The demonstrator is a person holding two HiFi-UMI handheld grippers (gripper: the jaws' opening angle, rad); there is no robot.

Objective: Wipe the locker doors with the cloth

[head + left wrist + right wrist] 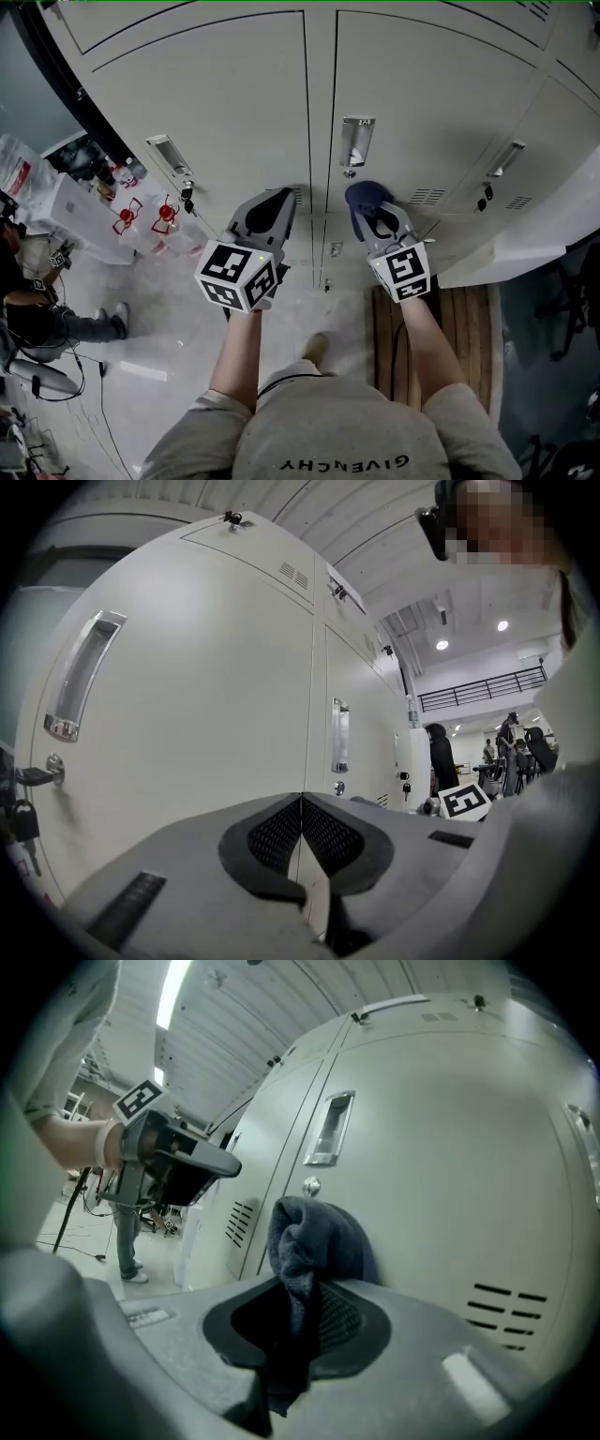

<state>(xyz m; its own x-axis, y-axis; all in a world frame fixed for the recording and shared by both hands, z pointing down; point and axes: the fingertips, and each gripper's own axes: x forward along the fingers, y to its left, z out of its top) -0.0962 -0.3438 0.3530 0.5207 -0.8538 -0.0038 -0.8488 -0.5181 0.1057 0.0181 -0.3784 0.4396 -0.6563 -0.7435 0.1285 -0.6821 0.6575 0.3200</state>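
Note:
A row of pale grey locker doors (225,103) fills the head view, each with a recessed metal handle (357,141). My right gripper (375,214) is shut on a dark blue cloth (367,197), which bunches past the jaws against the middle door (441,1176) just below its handle (330,1129) and lock. In the right gripper view the cloth (309,1237) hangs out of the closed jaws. My left gripper (277,204) is shut with nothing in it, its tips close to the seam between two doors (317,714).
Keys hang from the locks (187,194) of the left door and the right door (485,197). Bottles and bags (141,220) sit on the floor at the left beside a seated person (37,300). A wooden pallet (441,328) lies at the right.

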